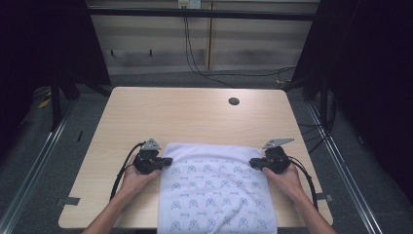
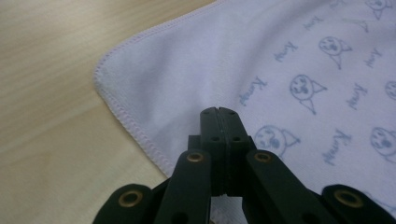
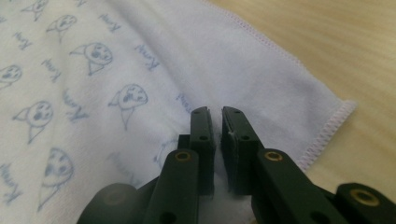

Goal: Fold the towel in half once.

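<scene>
With both tools set at opposite side edges of the printed white cloth (image 1: 216, 187), I have each far corner just ahead of a jaw pair. The left hand-held gripper (image 1: 165, 161) sits on the cloth's left hem, pointing inward toward the middle; in the left gripper view its jaws stand pressed together with fabric bunched under them, so I read it as pinching the hem, and the rounded far corner (image 2: 100, 74) lies just ahead and to the left of the tips. The right hand-held gripper (image 1: 253, 163) mirrors it on the right hem; in the right gripper view a narrow slit remains between its jaws, with white fabric showing at their base, a light pinch as I judge it, and the stitched corner (image 3: 343, 109) lies just to the right of the tips. The cloth spreads flat on the wooden surface (image 1: 195, 114), its long axis running from the far edge toward me and its near end hanging over the surface's front edge. The two tools are level with each other, so neither hand is nearer to the far hem.
</scene>
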`<move>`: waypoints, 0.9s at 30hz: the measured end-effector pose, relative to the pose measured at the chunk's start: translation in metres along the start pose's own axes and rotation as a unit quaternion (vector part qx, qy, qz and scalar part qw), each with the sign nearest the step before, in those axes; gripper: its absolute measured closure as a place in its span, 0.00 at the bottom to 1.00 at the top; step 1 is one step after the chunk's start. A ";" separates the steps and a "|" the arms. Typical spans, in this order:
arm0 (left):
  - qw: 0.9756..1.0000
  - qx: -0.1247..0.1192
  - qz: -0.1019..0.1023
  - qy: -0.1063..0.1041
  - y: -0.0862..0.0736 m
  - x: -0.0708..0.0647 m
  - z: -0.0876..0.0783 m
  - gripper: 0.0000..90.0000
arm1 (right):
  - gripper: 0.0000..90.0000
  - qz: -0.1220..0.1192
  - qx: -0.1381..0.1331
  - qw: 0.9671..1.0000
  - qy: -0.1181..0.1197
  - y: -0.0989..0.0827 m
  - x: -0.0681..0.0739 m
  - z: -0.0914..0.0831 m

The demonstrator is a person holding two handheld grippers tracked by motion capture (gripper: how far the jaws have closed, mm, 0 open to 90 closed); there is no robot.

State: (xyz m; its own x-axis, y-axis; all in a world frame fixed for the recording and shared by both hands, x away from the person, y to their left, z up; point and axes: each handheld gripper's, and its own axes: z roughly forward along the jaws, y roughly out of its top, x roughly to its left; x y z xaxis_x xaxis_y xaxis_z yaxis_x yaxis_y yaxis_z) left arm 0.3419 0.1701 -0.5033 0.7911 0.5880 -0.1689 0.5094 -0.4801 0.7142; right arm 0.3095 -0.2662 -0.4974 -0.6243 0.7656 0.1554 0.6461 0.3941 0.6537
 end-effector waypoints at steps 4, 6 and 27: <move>1.000 0.001 -0.002 -0.017 -0.003 0.000 -0.003 0.96 | 0.76 0.002 -0.015 1.000 -0.001 0.002 -0.001 -0.008; 1.000 0.002 -0.003 -0.018 -0.002 0.002 -0.002 0.94 | 0.72 0.016 -0.035 0.999 -0.022 0.008 -0.012 -0.009; 0.993 -0.070 -0.083 0.042 0.012 0.036 -0.019 0.67 | 0.92 0.006 -0.024 0.999 -0.045 0.014 -0.030 0.013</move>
State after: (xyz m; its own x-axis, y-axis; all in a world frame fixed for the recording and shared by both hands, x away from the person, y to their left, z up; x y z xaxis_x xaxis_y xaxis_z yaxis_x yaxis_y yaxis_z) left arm 0.3698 0.1973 -0.4880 0.6663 0.7062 -0.2395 0.5741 -0.2808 0.7691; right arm 0.3428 -0.2767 -0.5021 -0.5731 0.8135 0.0985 0.6308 0.3613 0.6867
